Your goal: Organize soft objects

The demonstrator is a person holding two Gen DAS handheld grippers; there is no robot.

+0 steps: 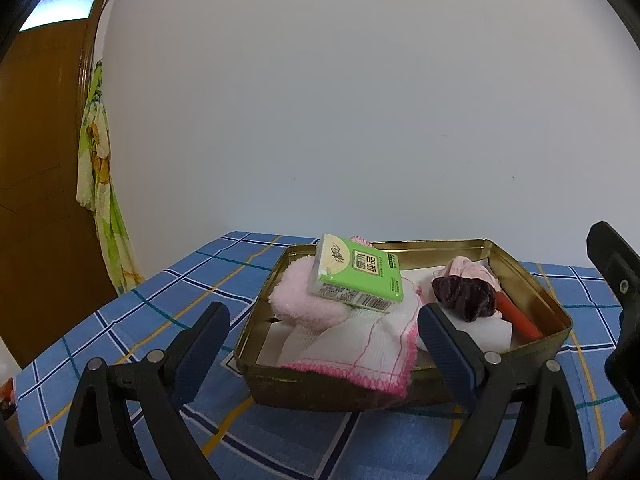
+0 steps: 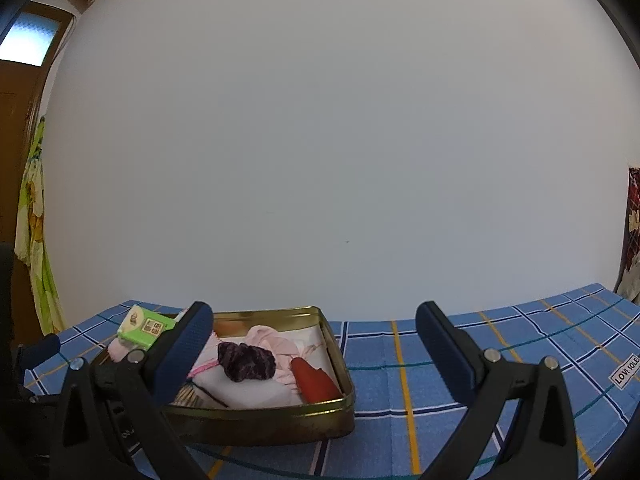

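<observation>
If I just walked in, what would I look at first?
Probably the bright green tissue packet, tilted on top of a fluffy pink towel at the left of a gold metal tin on the blue checked tablecloth. Next, the dark purple velvet scrunchie in the middle of the tin, with an orange-red stick beside it. Both grippers are open and empty.

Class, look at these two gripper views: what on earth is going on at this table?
A person holding a gripper in each hand is sorting soft things into a gold tin on a blue checked cloth. The tin already holds a green tissue pack lying on a pink towel, a white pink-edged cloth draped over the rim, and a dark scrunchie. Left gripper and right gripper are open and empty.
</observation>
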